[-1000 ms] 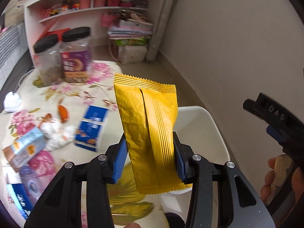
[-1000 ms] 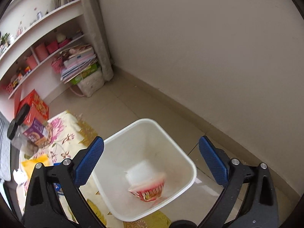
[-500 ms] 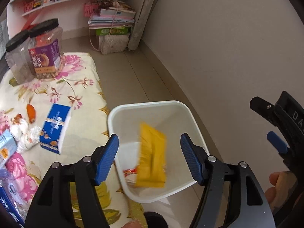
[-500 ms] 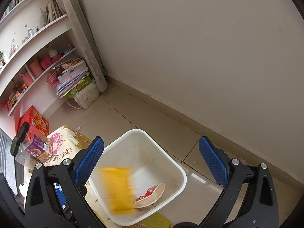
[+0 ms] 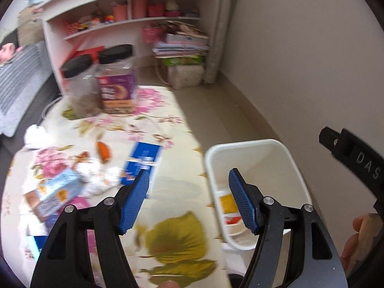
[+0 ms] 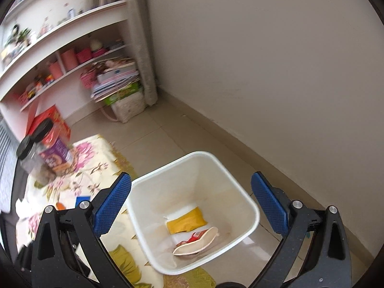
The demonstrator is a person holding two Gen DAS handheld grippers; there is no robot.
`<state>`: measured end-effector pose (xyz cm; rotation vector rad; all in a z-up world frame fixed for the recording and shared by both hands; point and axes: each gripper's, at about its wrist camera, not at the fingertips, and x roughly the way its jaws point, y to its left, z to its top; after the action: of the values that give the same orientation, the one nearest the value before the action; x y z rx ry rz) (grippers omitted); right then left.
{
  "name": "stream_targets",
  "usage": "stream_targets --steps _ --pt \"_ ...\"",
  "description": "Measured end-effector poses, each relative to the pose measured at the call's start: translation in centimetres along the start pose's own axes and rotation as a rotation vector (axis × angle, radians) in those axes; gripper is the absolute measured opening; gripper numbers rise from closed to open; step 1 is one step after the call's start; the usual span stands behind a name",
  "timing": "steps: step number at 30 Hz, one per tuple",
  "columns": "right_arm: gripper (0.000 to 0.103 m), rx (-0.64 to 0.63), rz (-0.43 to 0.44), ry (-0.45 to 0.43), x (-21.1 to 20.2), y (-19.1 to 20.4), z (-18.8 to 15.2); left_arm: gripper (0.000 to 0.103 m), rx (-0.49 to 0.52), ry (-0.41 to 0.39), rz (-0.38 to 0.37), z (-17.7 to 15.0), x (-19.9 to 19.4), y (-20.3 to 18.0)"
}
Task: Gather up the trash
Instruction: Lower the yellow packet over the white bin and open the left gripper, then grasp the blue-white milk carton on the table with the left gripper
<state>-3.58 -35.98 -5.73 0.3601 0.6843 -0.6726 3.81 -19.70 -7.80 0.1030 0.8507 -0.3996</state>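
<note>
A white waste bin (image 6: 252,218) stands on the floor beside the floral-cloth table (image 5: 172,184). Inside it lie a yellow wrapper (image 6: 186,220) and a red-and-white wrapper (image 6: 196,241); the yellow wrapper (image 5: 228,204) also shows in the left wrist view. My left gripper (image 5: 189,192) hangs open over the table edge by the bin (image 5: 261,144), nothing between its fingers. My right gripper (image 6: 192,196) is open above the bin, empty. On the table lie a blue packet (image 5: 141,163), a light-blue carton (image 5: 57,192), white crumpled tissues (image 5: 96,177) and an orange scrap (image 5: 103,150).
Two black-lidded jars (image 5: 115,81) stand at the table's far end. A white paper ball (image 5: 36,135) sits at the left edge. A shelf unit (image 5: 134,19) and stacked papers on a bag (image 5: 182,60) are behind. A wall (image 6: 264,72) runs along the right.
My left gripper opened and let the yellow wrapper fall into the bin, where it now lies flat. The left gripper then swung left over the table. The right gripper stayed open.
</note>
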Motion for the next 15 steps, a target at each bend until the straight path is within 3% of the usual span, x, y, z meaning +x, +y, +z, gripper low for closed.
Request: stream_targets --steps 8,15 --pt "0.096 -0.124 0.041 0.004 -0.4 5.4 -2.0 0.071 -0.051 -0.009 0.119 -1.2 -1.4 5.3" --pt "0.096 -0.179 0.082 0.04 0.0 9.3 -3.4 0.074 -0.06 0.056 0.187 -1.4 -0.5 9.8"
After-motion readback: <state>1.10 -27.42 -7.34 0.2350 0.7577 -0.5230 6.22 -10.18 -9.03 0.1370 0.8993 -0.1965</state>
